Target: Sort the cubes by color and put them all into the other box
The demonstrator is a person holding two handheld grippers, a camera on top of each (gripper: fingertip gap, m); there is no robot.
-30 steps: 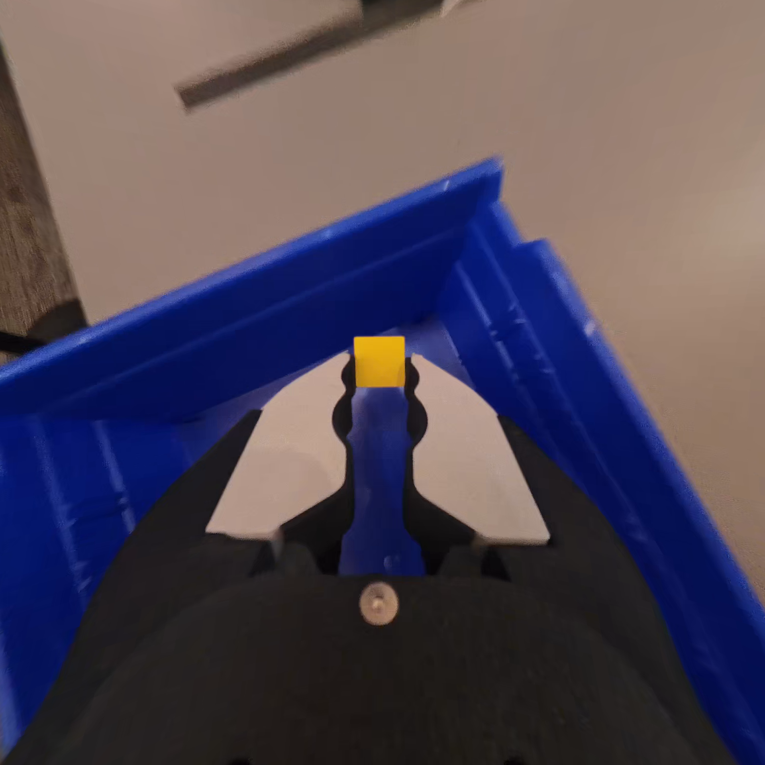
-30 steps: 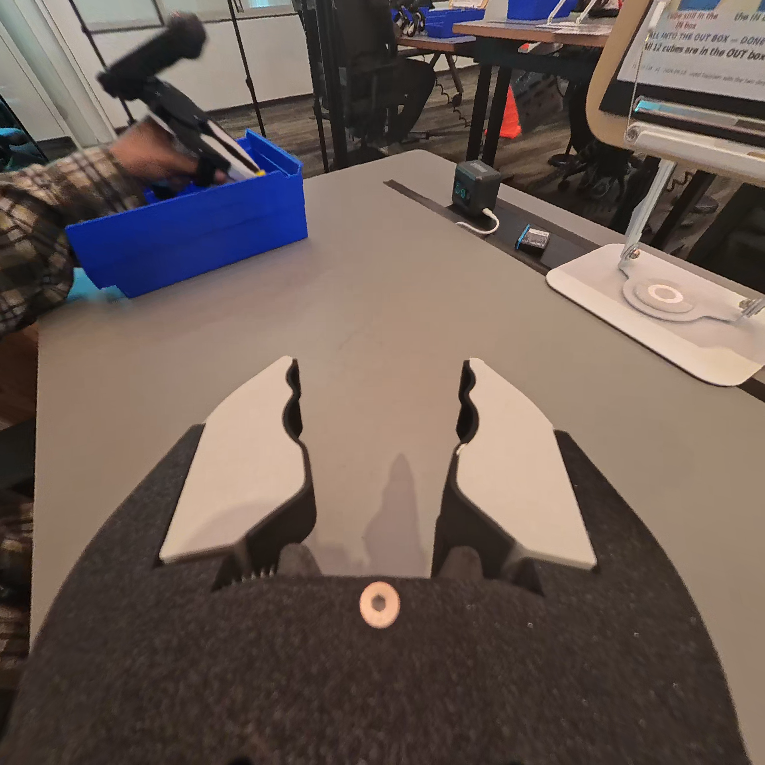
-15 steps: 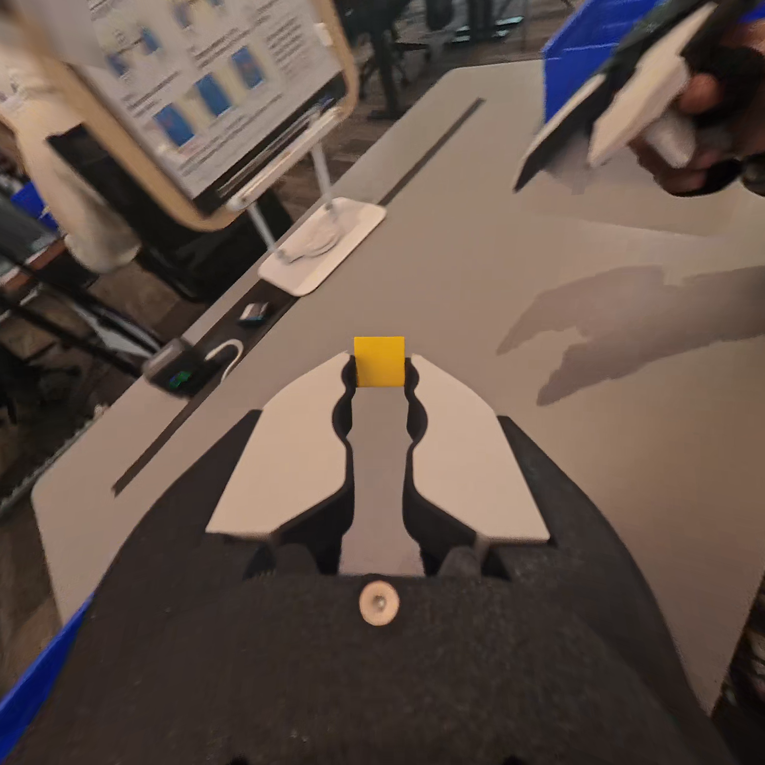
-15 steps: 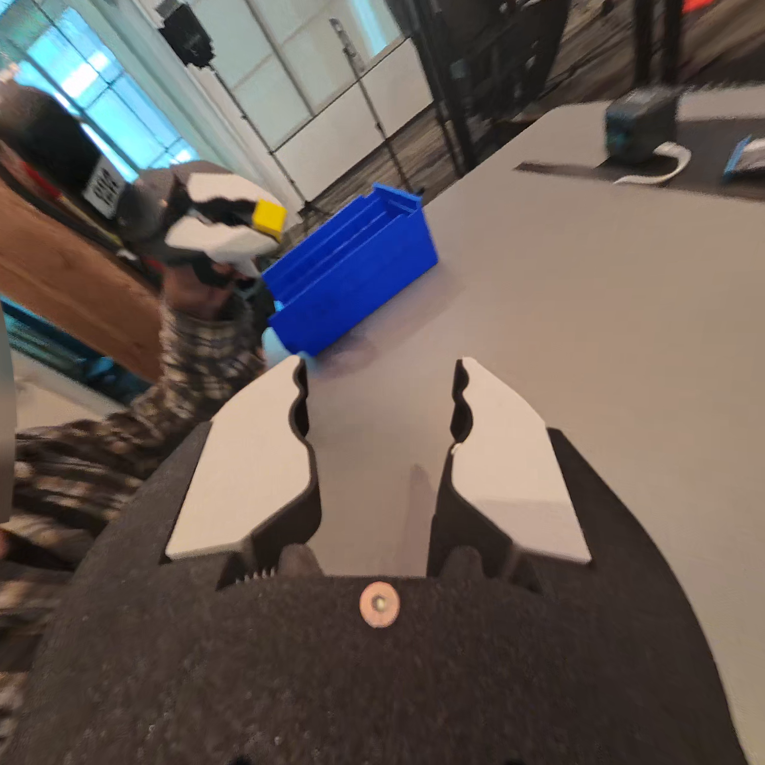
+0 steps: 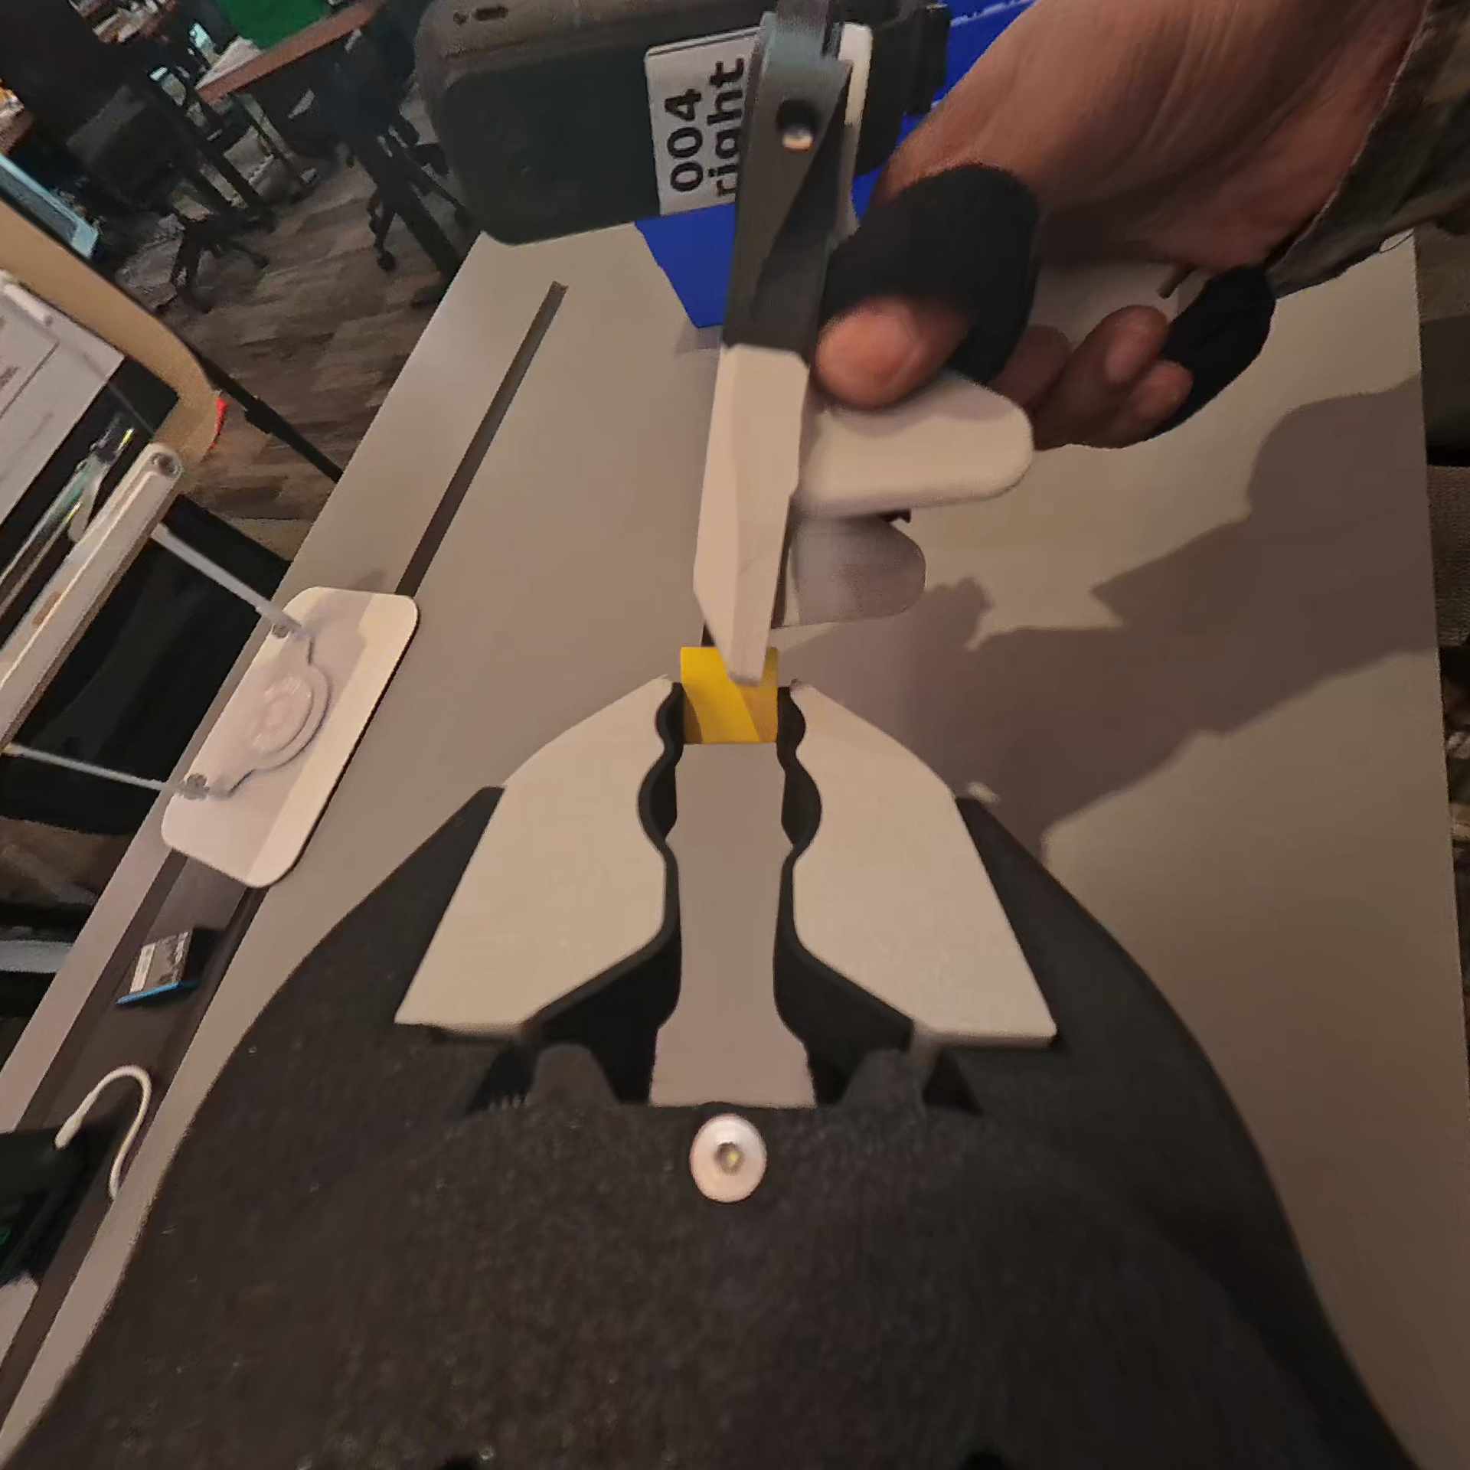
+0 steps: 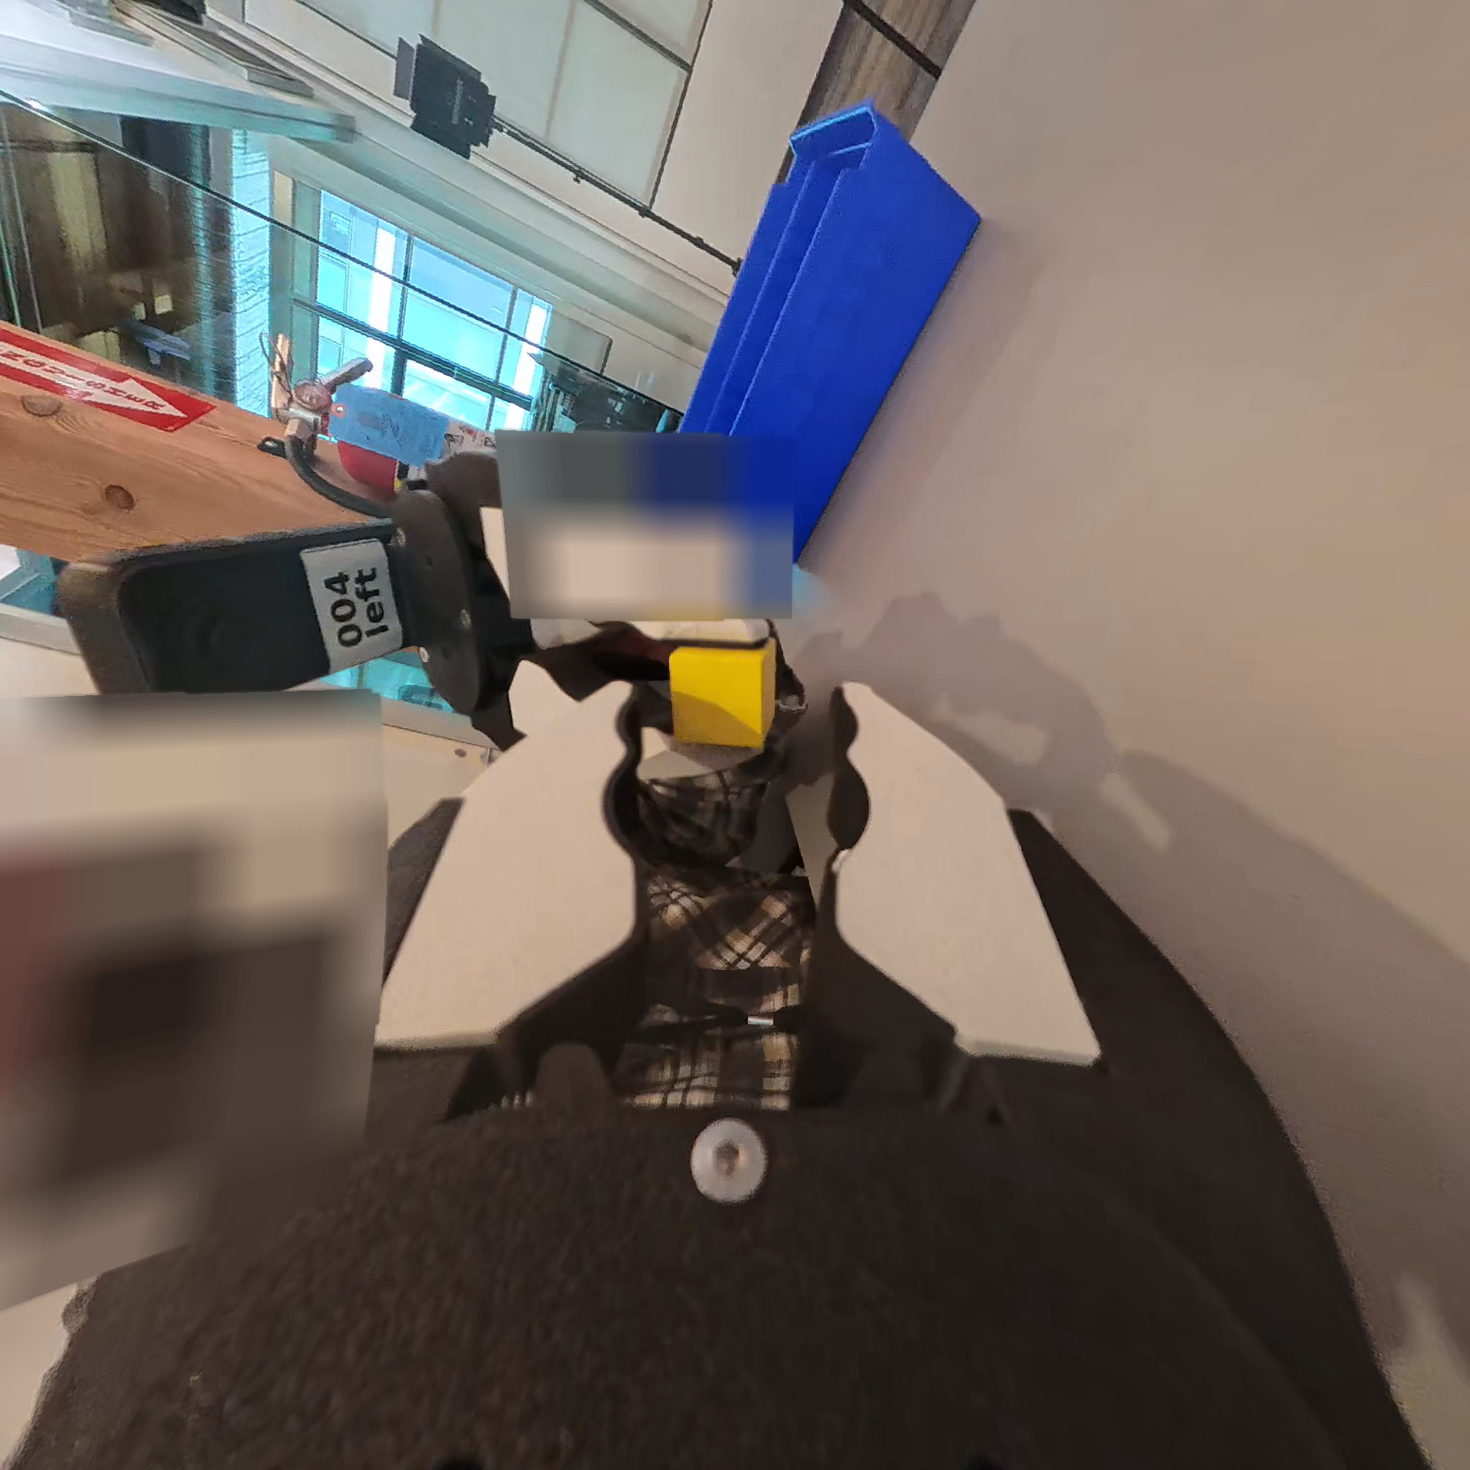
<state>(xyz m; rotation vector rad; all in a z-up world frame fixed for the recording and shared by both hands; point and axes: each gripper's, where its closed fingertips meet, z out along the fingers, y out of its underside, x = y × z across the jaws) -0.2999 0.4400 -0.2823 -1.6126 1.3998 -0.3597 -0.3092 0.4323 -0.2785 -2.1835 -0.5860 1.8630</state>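
Pinched at the tips of the left gripper (image 5: 730,700), the yellow cube (image 5: 728,712) is held in the air above the grey worktop (image 5: 1153,875), clear of both boxes. It is judged light, rigid and smooth-faced, so flat opposite faces are best taken, squarely and near the middle. The right gripper (image 6: 732,716) is spread wider than the cube and brought around it, with nothing yet clamped; a handover is suggested. Farther off, a blue box (image 6: 835,318) is seen on the worktop.

Right tool (image 6: 732,716) agape – yellow cube (image 6: 720,696) between tips.
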